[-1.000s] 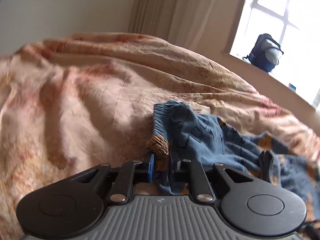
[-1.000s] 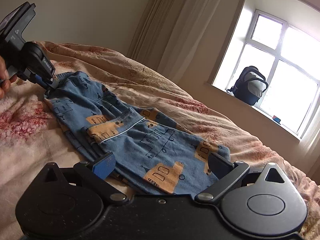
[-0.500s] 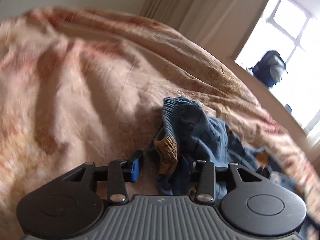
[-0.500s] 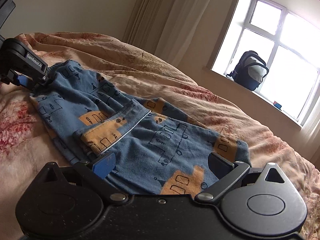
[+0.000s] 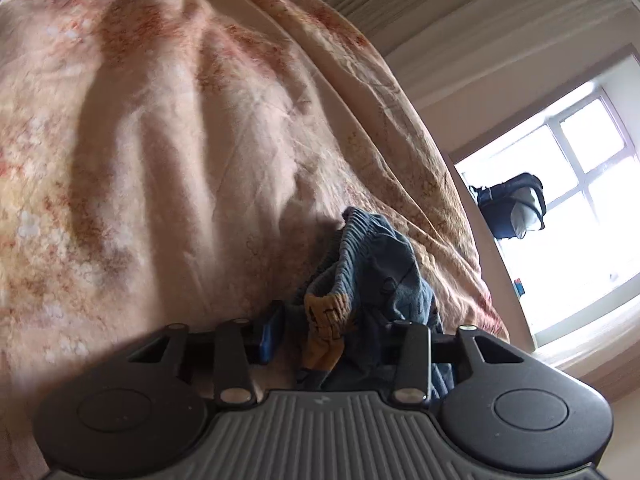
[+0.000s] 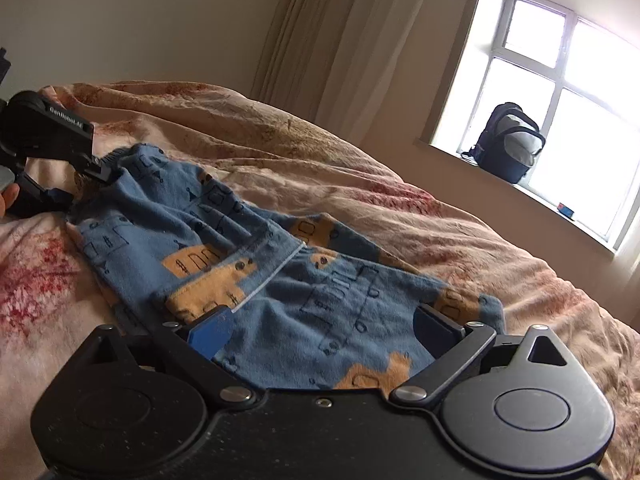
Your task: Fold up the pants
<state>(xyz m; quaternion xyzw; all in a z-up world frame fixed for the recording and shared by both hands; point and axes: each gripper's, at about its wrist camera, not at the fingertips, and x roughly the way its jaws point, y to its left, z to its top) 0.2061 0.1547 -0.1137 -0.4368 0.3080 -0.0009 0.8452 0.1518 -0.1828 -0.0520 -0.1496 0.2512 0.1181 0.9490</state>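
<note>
Blue pants with orange prints (image 6: 248, 264) lie folded lengthwise on the bed, stretched from the far left to just in front of my right gripper. My right gripper (image 6: 324, 332) is open, its jaws spread over the near end of the pants. My left gripper (image 5: 336, 336) is open with the bunched waistband end (image 5: 360, 280) between its fingers. In the right wrist view the left gripper (image 6: 76, 178) sits at the far end of the pants with the cloth lying between its two fingers.
A peach floral bedspread (image 6: 400, 196) covers the bed. A dark backpack (image 6: 508, 142) stands on the window sill at the right. Curtains (image 6: 352, 40) hang behind the bed.
My left gripper was shut on the waistband end and has opened; its view has tilted. My right gripper has moved closer over the near end of the pants and stayed open.
</note>
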